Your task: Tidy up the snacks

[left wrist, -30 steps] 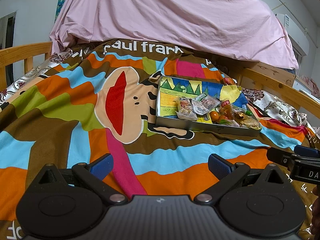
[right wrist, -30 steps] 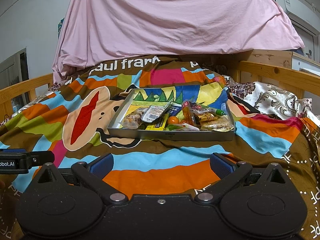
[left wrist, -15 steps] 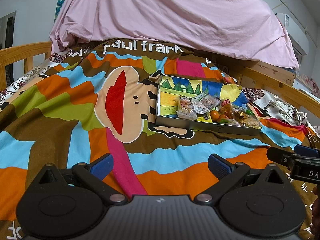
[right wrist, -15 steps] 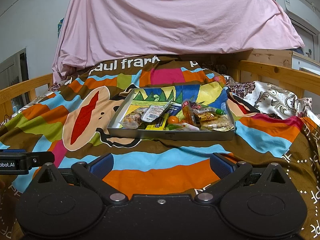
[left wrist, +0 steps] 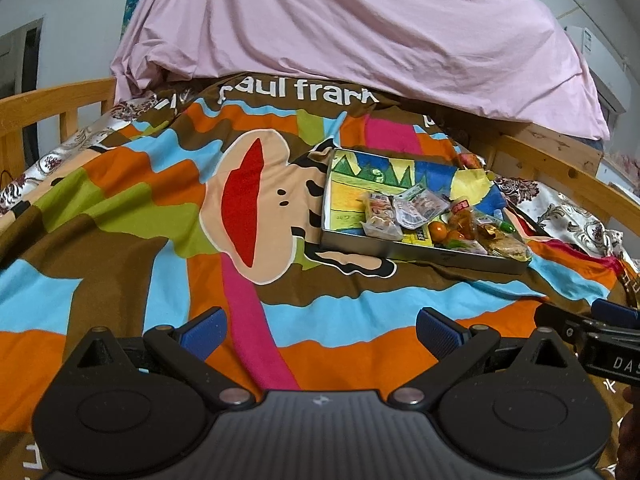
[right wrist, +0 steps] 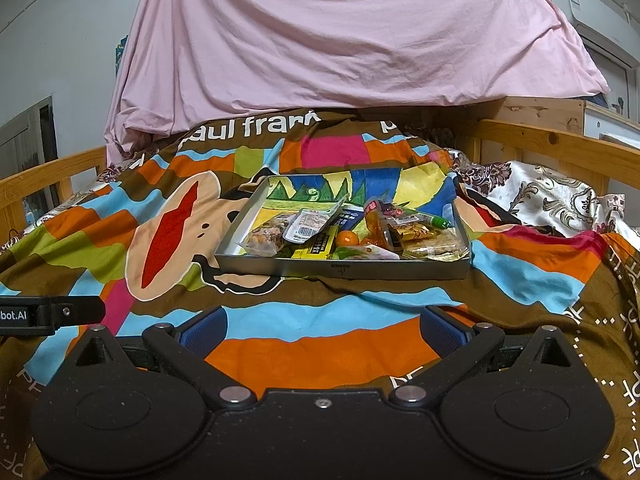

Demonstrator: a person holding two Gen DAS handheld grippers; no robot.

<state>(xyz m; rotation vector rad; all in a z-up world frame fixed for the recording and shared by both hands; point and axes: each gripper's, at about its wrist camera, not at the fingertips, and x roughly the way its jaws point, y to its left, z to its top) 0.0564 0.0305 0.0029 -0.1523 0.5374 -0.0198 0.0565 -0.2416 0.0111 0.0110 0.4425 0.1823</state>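
Ahead of you the blanket spreads under both tools, the tray with its snacks lies well beyond your right gripper, and your left gripper likewise gapes empty.

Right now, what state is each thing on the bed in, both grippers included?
left gripper: open, empty
right gripper: open, empty
tray: lidless, flat on the blanket
snack packets: jumbled inside the tray
small orange: among the packets
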